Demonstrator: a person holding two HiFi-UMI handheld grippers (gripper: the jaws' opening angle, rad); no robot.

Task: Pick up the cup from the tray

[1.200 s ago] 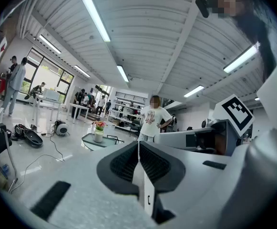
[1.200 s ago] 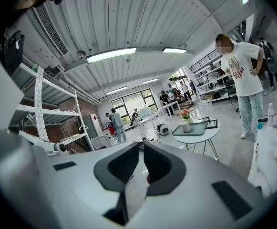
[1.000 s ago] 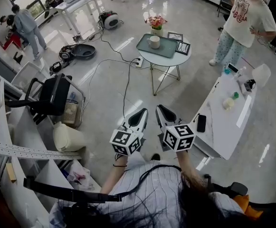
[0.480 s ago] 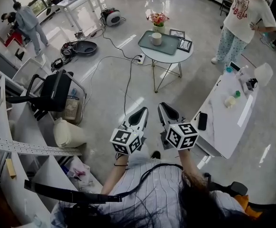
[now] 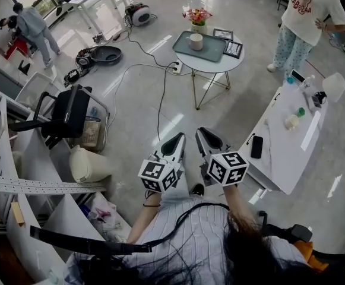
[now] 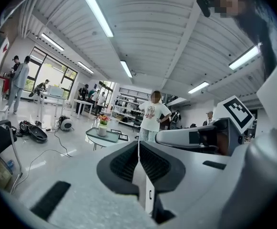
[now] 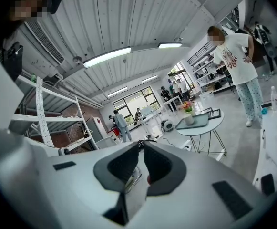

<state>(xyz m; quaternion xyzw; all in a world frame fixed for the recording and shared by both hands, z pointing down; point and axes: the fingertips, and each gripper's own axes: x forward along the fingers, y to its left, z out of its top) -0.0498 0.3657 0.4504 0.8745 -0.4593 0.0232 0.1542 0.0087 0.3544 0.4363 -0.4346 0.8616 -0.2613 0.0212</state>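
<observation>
A white cup (image 5: pixel 195 41) stands on a grey-green tray (image 5: pixel 211 48) on a small round table (image 5: pixel 217 65), far across the floor in the head view. My left gripper (image 5: pixel 176 140) and right gripper (image 5: pixel 202 135) are held side by side close to my body, well short of the table, both shut and empty. The left gripper view shows the left gripper (image 6: pixel 138 142) with its jaws closed, with the tray (image 6: pixel 107 137) small in the distance. The right gripper (image 7: pixel 141 146) is likewise shut, its tray (image 7: pixel 199 121) off to the right. The cup itself is too small to pick out in either gripper view.
On the table by the tray are a flower vase (image 5: pixel 198 18) and picture frames (image 5: pixel 233 49). A long white table (image 5: pixel 291 141) with a phone (image 5: pixel 256 147) stands right. A person (image 5: pixel 306 22) stands beyond it. A black chair (image 5: pixel 68 114), floor cables (image 5: pixel 160 94) and shelving (image 5: pixel 18 183) lie left.
The round table, the person and the floor have slid slightly up in the head view. Both grippers keep the same pose, shut and side by side.
</observation>
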